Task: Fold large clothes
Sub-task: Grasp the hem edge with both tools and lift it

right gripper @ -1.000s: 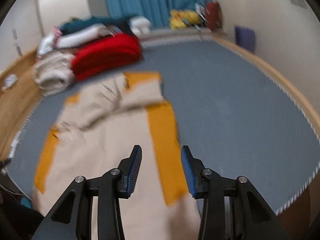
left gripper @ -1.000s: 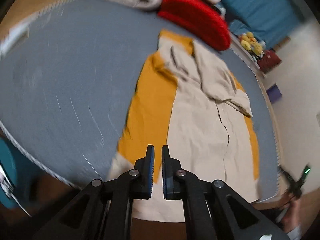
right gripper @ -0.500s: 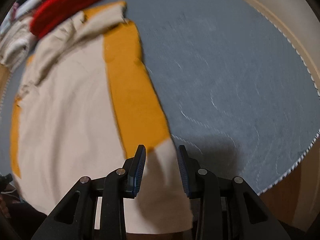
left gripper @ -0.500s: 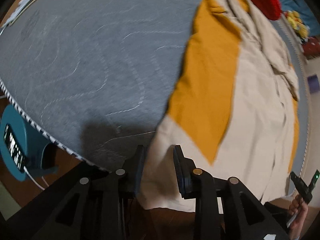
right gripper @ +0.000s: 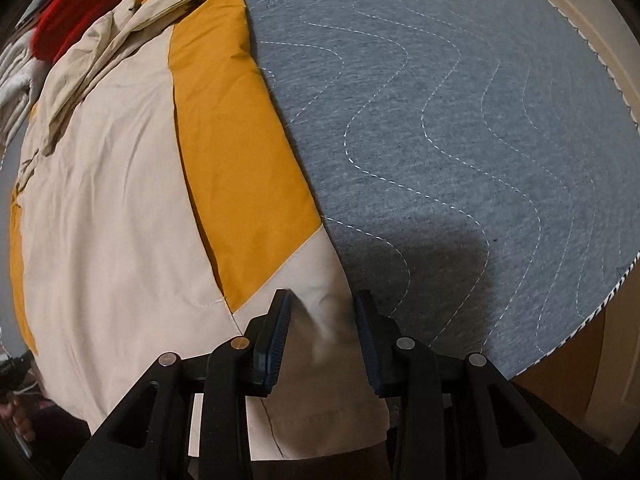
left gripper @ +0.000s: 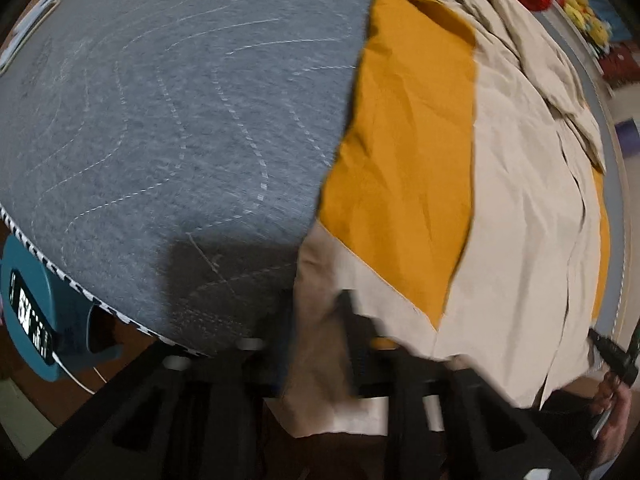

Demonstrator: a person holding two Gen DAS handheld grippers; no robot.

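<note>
A large beige garment [left gripper: 512,184] with mustard-yellow side panels lies spread flat on a grey quilted mat [left gripper: 180,120]. In the left wrist view, which is blurred, my left gripper [left gripper: 316,320] points down at the near left corner of the hem. Its jaws are closing, with beige cloth standing between them and a gap still showing. In the right wrist view my right gripper [right gripper: 322,320] straddles the near right corner of the garment [right gripper: 100,200]. Its jaws are closing too. A raised wrinkle of beige cloth sits between the blue pads [right gripper: 276,340], which stand apart from it.
The mat [right gripper: 460,120] has a striped rim with wooden floor beyond it. A red folded cloth [right gripper: 68,12] and pale piles lie past the collar end. A teal device [left gripper: 28,312] sits on the floor by the mat's left edge. A hand [left gripper: 616,408] shows at the far right.
Both grippers have dropped and tipped downward onto the near hem corners. The left jaws opened around the cloth; the right jaws have narrowed a little.
</note>
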